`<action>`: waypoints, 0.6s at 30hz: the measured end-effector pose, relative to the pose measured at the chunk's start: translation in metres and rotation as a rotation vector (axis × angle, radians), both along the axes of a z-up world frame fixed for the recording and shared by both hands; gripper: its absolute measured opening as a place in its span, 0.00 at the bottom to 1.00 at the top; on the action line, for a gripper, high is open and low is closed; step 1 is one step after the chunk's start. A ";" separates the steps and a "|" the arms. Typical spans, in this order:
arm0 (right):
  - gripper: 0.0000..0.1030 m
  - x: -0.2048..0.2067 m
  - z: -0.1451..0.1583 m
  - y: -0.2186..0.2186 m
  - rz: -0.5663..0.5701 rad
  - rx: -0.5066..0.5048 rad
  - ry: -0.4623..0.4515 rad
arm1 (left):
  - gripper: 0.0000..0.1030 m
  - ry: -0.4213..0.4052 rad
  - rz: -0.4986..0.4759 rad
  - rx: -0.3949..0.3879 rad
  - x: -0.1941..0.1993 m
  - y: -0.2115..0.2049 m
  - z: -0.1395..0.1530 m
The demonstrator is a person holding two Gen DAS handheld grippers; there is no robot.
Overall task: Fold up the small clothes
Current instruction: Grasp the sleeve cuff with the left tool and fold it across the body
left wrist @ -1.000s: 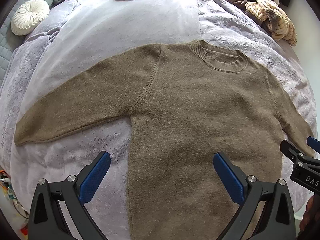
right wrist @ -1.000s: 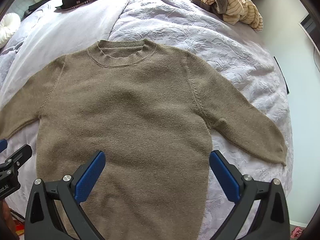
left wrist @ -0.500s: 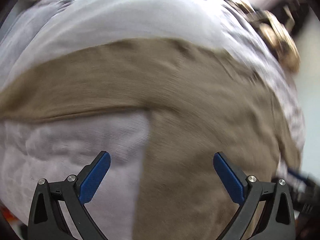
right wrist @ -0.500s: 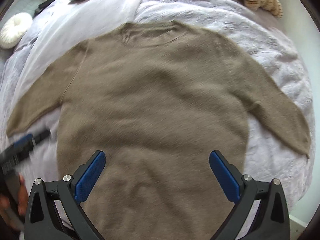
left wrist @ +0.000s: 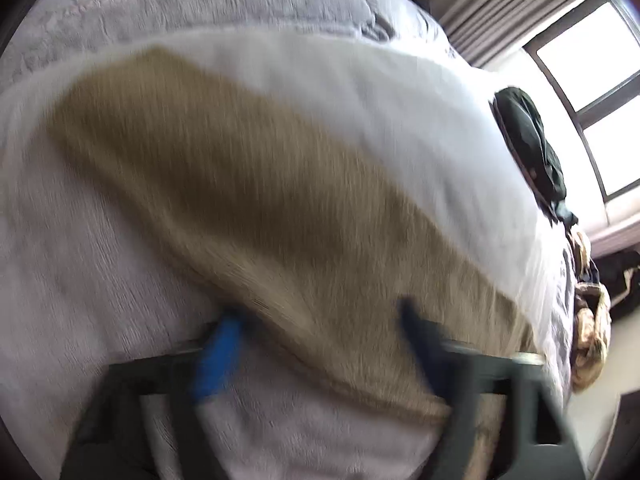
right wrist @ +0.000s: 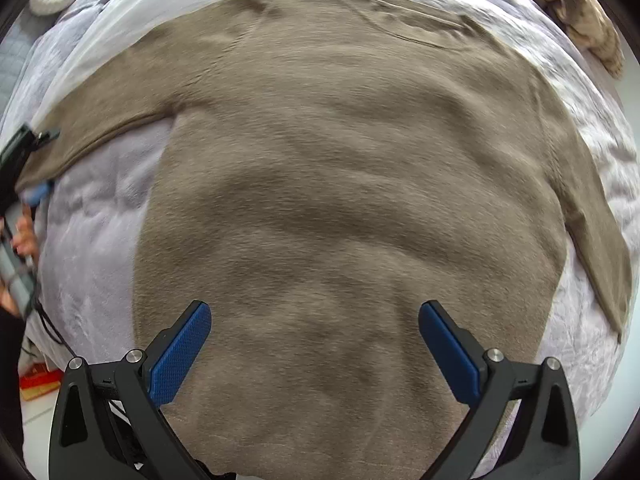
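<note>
Now the brown sweater (right wrist: pixel 340 200) lies flat on the bed (right wrist: pixel 92 240), collar far from me, hem nearest. My right gripper (right wrist: pixel 314 344) hovers over the lower body of the sweater, jaws spread wide and holding nothing. My left gripper (left wrist: pixel 320 344) is at the sweater's left sleeve (left wrist: pixel 240 184), whose long axis runs diagonally away from the jaws toward the cuff at upper left. The left view is blurred; the jaws look parted, straddling the sleeve's near end, but I cannot tell whether they grip it. Judged from this layout, the left gripper is the nearer one to the sleeve, so the first fold, sleeve across the body, likely falls to it.
</note>
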State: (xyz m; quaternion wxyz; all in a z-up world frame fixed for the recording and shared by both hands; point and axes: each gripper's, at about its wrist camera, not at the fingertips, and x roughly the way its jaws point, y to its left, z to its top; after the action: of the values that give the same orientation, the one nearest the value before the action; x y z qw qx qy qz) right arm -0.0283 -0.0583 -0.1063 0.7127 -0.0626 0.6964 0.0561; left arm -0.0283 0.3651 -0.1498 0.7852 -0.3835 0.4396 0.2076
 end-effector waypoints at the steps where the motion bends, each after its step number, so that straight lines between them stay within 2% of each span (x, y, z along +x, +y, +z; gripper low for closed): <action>1: 1.00 0.000 0.000 0.005 0.011 -0.002 -0.001 | 0.12 0.003 0.003 0.009 0.002 0.004 0.000; 4: 1.00 -0.002 0.003 0.017 0.034 0.005 -0.004 | 0.09 -0.080 0.009 -0.008 -0.001 0.004 0.007; 7: 1.00 -0.003 0.006 0.023 0.042 0.014 -0.014 | 0.09 -0.166 -0.062 0.066 -0.003 -0.017 0.036; 10: 1.00 -0.004 0.008 0.025 0.032 0.026 -0.024 | 0.09 -0.256 -0.190 0.123 0.010 -0.048 0.073; 13: 1.00 -0.003 0.014 0.013 -0.001 0.041 -0.038 | 0.09 -0.345 -0.356 0.165 0.031 -0.100 0.110; 15: 1.00 -0.004 0.019 -0.002 -0.032 0.053 -0.047 | 0.09 -0.383 -0.451 0.169 0.044 -0.132 0.129; 18: 1.00 -0.004 0.024 -0.032 -0.094 0.066 -0.066 | 0.09 -0.414 -0.621 0.156 0.071 -0.203 0.142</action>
State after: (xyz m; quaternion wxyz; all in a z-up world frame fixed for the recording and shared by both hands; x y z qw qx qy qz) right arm -0.0319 -0.0899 -0.0821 0.7387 -0.0083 0.6726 0.0434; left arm 0.0432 0.1620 -0.0077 0.9096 -0.2051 0.3500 -0.0894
